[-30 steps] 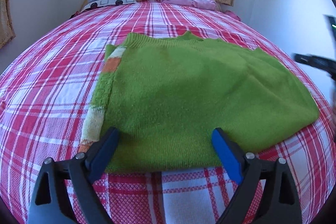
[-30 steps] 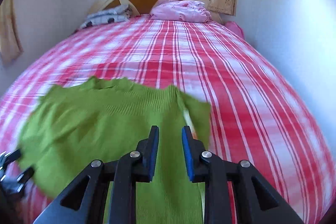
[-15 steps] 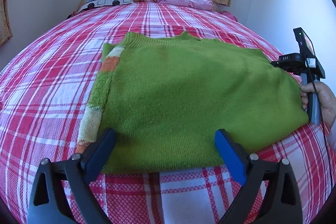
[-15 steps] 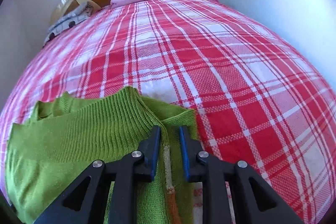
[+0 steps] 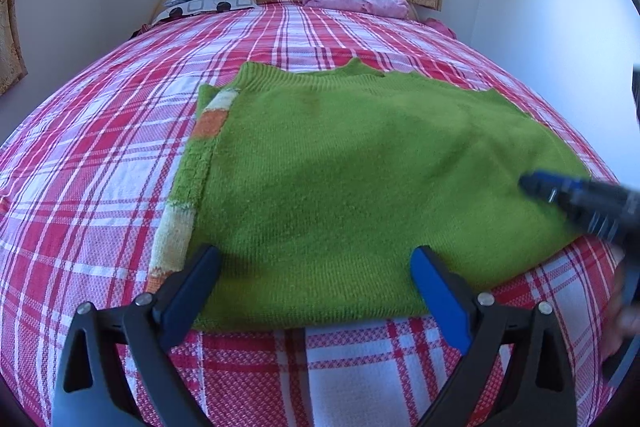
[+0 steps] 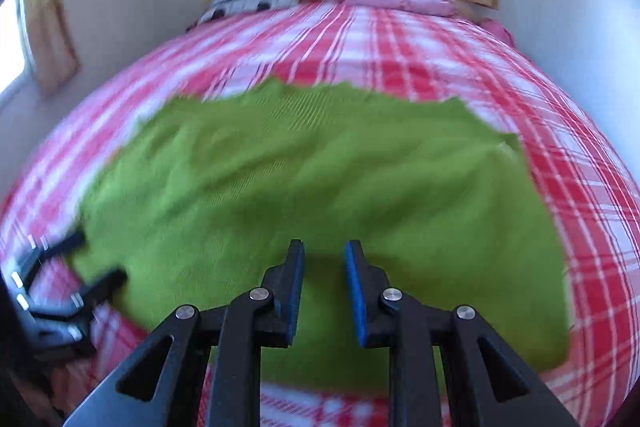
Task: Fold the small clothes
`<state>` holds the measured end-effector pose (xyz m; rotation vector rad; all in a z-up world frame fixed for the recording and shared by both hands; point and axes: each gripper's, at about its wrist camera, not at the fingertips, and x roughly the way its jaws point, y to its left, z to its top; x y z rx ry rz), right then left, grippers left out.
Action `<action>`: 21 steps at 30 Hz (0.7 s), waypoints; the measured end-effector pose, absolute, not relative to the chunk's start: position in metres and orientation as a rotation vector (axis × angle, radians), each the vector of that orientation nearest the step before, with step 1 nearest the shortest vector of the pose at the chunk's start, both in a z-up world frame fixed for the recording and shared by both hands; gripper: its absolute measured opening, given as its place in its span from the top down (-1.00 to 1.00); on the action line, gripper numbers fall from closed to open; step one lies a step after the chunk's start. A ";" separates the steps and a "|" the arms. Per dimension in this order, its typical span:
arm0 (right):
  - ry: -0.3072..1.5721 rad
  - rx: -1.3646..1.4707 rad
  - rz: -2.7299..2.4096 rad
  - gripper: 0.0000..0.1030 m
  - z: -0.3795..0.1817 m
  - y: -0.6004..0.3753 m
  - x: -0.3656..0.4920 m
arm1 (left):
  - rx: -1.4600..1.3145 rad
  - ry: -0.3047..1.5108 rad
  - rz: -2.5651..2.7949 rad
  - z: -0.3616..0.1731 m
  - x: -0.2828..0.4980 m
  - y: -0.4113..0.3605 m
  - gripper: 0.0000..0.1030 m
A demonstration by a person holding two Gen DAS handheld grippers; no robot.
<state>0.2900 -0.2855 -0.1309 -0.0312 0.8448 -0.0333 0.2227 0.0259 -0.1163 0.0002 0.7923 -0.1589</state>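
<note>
My left gripper and right gripper were black frames with blue finger pads and silver screws.

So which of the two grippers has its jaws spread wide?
The left gripper: its fingers straddle the green sweater's near edge, far apart. The right gripper shows only a narrow gap, nothing between.

Green knit sweater lies flat on red-and-white plaid bed sheet, folded into broad rectangle. Ribbed neckline on far edge, away from left gripper. Striped band, cream, orange and green, runs along its left side. Near edge sits between that gripper's spread fingers. Right-hand part lies beneath right gripper.
</note>
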 end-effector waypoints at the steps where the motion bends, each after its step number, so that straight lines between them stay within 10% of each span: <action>1: 0.846 -0.063 -0.047 0.57 -0.137 -0.281 0.288 | 0.009 0.794 -0.154 -0.117 0.223 0.025 -0.93; 21: 0.810 0.064 0.025 0.41 -0.142 -0.300 0.285 | -0.554 0.771 -0.095 -0.106 0.163 0.088 -0.72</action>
